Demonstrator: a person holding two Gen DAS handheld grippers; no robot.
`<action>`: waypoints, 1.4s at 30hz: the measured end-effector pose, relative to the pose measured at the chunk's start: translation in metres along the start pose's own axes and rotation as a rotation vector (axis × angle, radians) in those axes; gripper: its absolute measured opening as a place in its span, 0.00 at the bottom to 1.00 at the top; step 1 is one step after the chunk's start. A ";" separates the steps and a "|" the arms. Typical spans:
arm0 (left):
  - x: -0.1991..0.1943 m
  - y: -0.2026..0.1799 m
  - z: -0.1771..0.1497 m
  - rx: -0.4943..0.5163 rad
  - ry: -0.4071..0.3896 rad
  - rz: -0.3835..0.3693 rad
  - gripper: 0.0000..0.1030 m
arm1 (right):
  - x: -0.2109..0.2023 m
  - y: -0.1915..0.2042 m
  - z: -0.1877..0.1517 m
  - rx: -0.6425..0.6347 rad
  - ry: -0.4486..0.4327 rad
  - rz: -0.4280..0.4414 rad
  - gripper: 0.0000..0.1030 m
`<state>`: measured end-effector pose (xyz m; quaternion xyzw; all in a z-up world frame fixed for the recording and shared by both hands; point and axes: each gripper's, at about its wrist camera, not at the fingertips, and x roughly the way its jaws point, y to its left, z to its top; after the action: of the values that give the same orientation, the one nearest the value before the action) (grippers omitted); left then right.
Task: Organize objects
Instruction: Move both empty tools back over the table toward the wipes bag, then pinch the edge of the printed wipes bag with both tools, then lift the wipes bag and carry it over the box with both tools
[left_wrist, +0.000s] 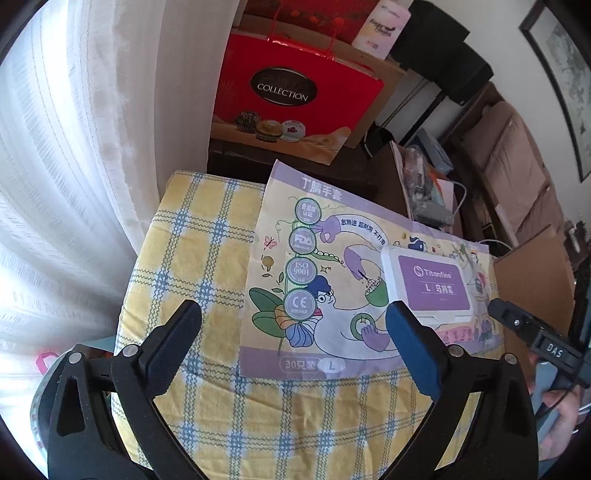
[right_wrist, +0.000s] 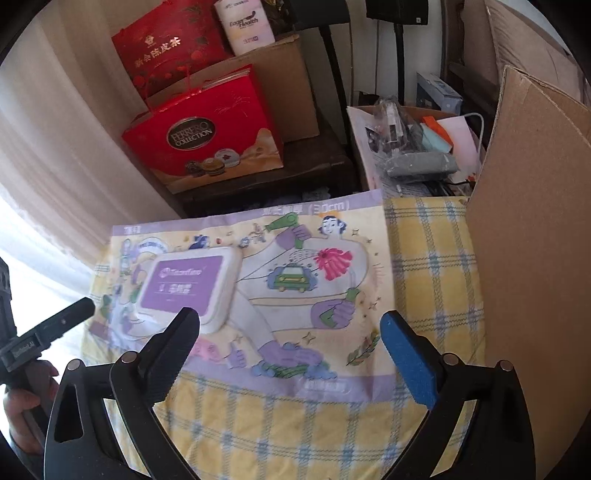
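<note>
Task looks barely started, going by how things lie. Landmark is the glove pack (left_wrist: 354, 280), a flat illustrated pouch with a purple border, lying flat on the yellow-checked cloth (left_wrist: 207, 258) that covers the counter. Left of the pack there is only bare cloth, then the white curtain (left_wrist: 66, 177). The left gripper (left_wrist: 295, 325) hovers over the pack's near-left corner, fingers wide apart, nothing between them, no contact that I can see. On the pack itself, roughly mid-pack, sits the white flip lid (right_wrist: 192, 288) with the purple label; it looks shut. The right gripper (right_wrist: 291, 332) hangs over the near-right part of the pack, also spread wide and empty, pads clear of the film. Right of the pack is another strip of cloth, then a cardboard sheet (right_wrist: 535, 229) standing upright at the counter edge. Behind the pack, off the counter, are a red gift bag (right_wrist: 207, 144) and an open carton of clutter (right_wrist: 413, 147). Done: nothing visibly sorted or moved. Left: grab the pack and put it where it belongs; the target spot is not evident. Both grippers angle down at it, so I'd guess a two-handed pickup comes next.
</note>
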<state>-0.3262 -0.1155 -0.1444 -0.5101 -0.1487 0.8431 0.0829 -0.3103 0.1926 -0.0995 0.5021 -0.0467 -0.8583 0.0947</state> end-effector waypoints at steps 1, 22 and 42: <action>0.002 0.001 0.001 0.003 0.002 0.004 0.85 | 0.002 -0.001 0.001 -0.007 0.003 -0.012 0.85; 0.016 -0.003 0.004 0.059 0.008 0.036 0.38 | 0.015 -0.047 -0.003 0.169 0.041 0.089 0.74; -0.038 -0.001 -0.003 0.066 -0.121 0.045 0.00 | -0.018 -0.012 -0.007 0.114 -0.011 0.222 0.17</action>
<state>-0.3056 -0.1250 -0.1140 -0.4584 -0.1138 0.8785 0.0715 -0.2971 0.2079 -0.0894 0.4935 -0.1511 -0.8414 0.1604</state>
